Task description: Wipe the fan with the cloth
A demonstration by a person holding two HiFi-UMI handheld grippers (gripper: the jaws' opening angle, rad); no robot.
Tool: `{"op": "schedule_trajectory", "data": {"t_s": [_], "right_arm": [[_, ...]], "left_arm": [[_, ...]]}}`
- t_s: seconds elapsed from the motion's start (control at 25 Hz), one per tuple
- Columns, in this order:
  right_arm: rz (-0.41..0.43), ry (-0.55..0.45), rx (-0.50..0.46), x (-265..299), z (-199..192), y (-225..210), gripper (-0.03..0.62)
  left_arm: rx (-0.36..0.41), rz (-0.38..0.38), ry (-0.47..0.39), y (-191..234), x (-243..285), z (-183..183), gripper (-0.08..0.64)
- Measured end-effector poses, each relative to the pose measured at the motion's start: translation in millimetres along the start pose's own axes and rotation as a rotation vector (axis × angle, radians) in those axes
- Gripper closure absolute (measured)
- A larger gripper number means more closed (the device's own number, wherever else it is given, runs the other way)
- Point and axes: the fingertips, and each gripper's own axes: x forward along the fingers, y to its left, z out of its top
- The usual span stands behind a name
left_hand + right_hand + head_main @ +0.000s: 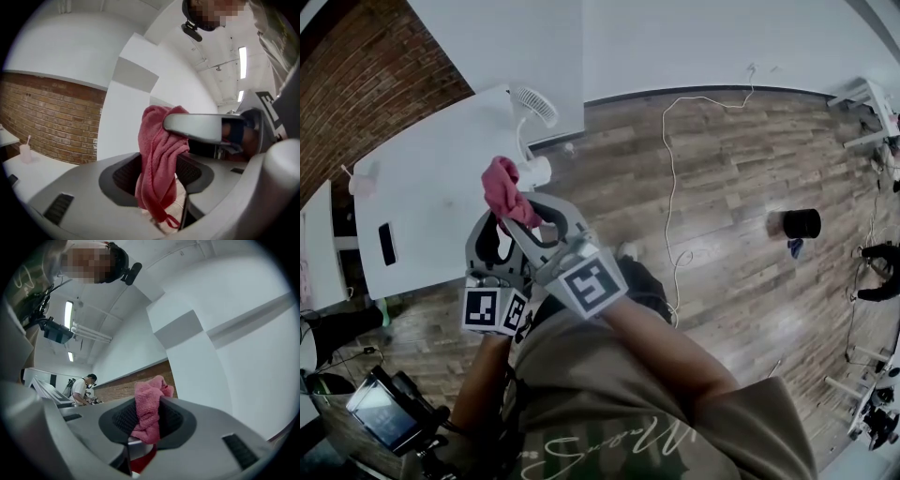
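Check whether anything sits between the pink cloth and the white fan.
Nothing visible does. The pink terry cloth, pinched in the right gripper, is held near the small white desk fan on the white table.

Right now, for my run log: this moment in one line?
left gripper: open, cloth loose between jaws | right gripper: shut on cloth | fan: on table, untouched

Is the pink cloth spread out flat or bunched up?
Bunched up: the pink terry cloth hangs crumpled in folds, pinched in the right tool.
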Motion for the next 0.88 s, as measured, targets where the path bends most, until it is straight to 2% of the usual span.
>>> {"op": "schedule_trajectory", "data": {"t_s": [0.08, 0.2, 0.32, 0.52, 0.56, 0.64, 0.76, 0.88], "right_arm": [[0.032, 0.02, -0.021, -0.5, -0.5, 2.1, 0.486], [0.141, 0.065, -0.083, -2.8, -3.3, 20.5, 0.485], [0.218, 0.074, -0.068, -6.3, -5.2, 30.9, 0.485], [0.309, 0.146, -0.088, -5.7, -20.6, 45.7, 0.485], [0.311, 0.148, -0.087, -4.7, -22.0, 46.7, 0.482], [0.303, 0.149, -0.088, -2.7, -24.5, 46.4, 0.476], [0.241, 0.115, -0.095, -1.1, -23.6, 41.5, 0.457], [0.161, 0.08, -0.078, 0.3, -22.6, 32.7, 0.406]], "left_arm": [[0.007, -0.006, 0.003, -6.8, -2.1, -1.2, 0.307], [0.017, -0.006, 0.018, -11.2, -2.1, -5.7, 0.259], [-0.017, 0.016, 0.031, -0.8, -5.4, -10.0, 0.201], [0.059, 0.017, 0.056, 7.1, -8.6, -10.0, 0.204], [0.077, 0.006, 0.054, 5.0, -8.6, -9.3, 0.228], [0.104, -0.002, 0.047, -0.1, -8.7, -8.1, 0.36], [0.063, 0.023, 0.03, -0.1, -10.1, -7.4, 0.484], [0.039, 0.051, 0.032, 8.2, -11.1, -9.1, 0.502]]}}
